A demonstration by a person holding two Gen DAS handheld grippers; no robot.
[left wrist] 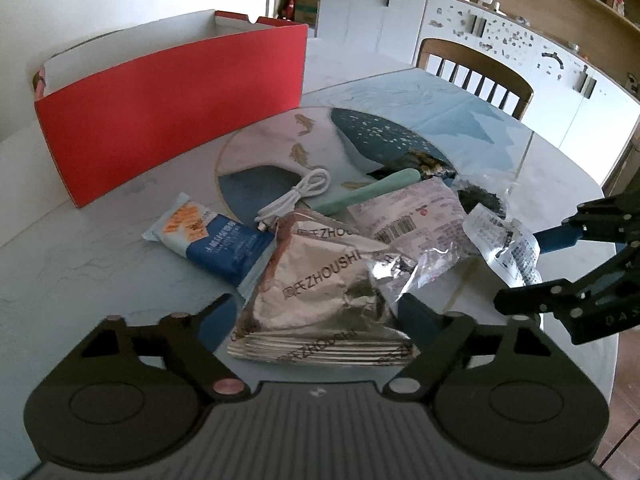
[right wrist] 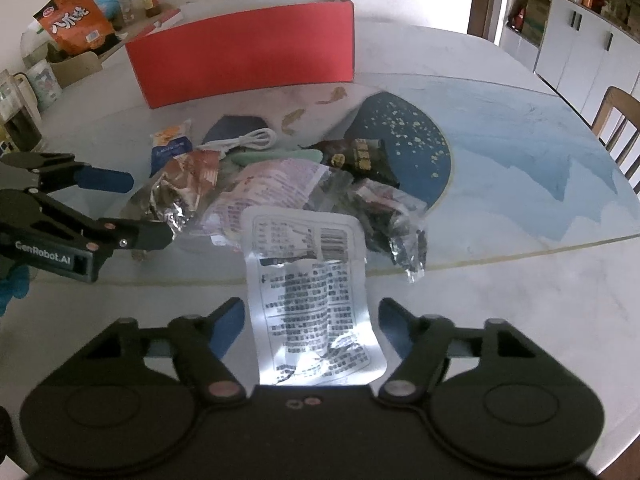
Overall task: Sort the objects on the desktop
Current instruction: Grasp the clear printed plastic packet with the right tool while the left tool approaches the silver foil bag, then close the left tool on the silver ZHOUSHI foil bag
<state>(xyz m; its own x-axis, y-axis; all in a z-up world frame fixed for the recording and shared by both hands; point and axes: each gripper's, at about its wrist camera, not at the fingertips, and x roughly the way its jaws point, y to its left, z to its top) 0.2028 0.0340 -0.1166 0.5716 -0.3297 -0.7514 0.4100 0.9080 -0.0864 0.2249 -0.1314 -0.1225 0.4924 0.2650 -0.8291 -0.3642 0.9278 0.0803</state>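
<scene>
Snack packets lie heaped mid-desk (right wrist: 500, 280), near the red box (right wrist: 248, 52). Your left gripper (left wrist: 316, 316) has fingers apart, straddling the silver ZHOUSHI packet (left wrist: 320, 292), no grip. Your right gripper (right wrist: 312, 320) has fingers apart around the clear printed pouch (right wrist: 308, 292), pads not touching.

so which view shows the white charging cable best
The left wrist view: the coiled white cable lies in full sight beyond the silver packet. The right wrist view shows it smaller and farther off, partly behind the packets.
</scene>
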